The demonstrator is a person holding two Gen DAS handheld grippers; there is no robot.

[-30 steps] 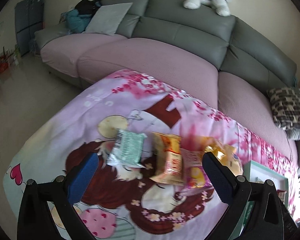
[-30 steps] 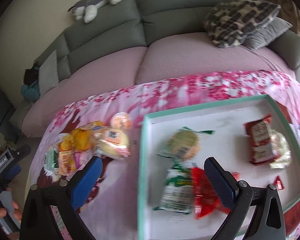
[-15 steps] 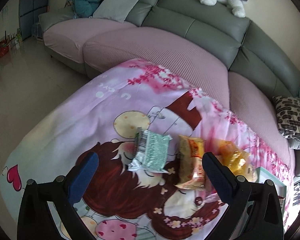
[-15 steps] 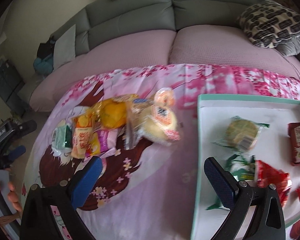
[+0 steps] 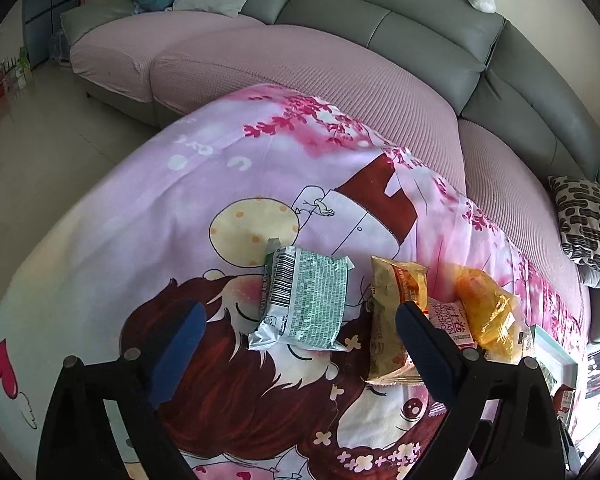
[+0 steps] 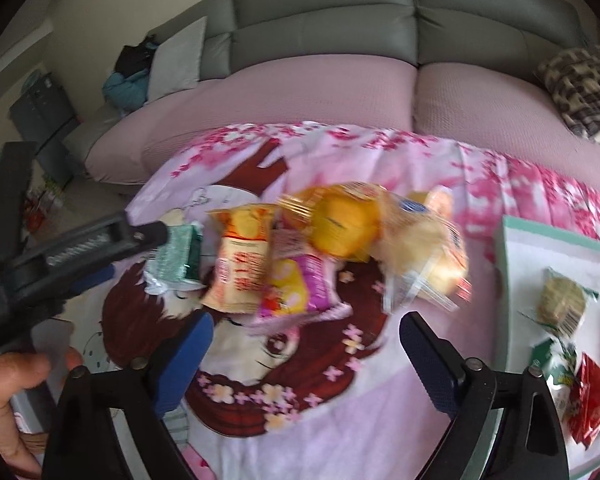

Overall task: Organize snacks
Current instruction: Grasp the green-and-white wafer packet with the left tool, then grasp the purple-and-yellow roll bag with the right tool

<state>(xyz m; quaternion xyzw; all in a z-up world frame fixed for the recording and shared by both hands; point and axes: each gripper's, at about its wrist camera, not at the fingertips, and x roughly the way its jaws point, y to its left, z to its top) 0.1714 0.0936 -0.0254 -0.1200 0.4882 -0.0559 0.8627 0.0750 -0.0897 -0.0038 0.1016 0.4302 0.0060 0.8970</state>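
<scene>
A green-and-silver snack packet (image 5: 304, 300) lies on the pink cartoon cloth (image 5: 180, 208). My left gripper (image 5: 300, 320) is open and empty, its fingers either side of the packet. Right of it lie an orange-yellow packet (image 5: 392, 312) and a clear bag of yellow cakes (image 5: 486, 308). In the right wrist view the pile shows the green packet (image 6: 176, 260), the orange packet (image 6: 242, 264), a pink-yellow packet (image 6: 300, 288), yellow cakes (image 6: 340, 228) and a pale bun bag (image 6: 424, 256). My right gripper (image 6: 304, 344) is open and empty, just short of the pile.
A white tray with a teal rim (image 6: 508, 280) sits at the right, holding a round biscuit packet (image 6: 562, 304) and red packets (image 6: 592, 404). A grey and pink sofa (image 5: 300, 68) runs behind the table. The left gripper's body (image 6: 72, 256) crosses the right wrist view.
My left gripper has moved left and closer over the green packet. My right gripper has swung left from the tray to face the snack pile.
</scene>
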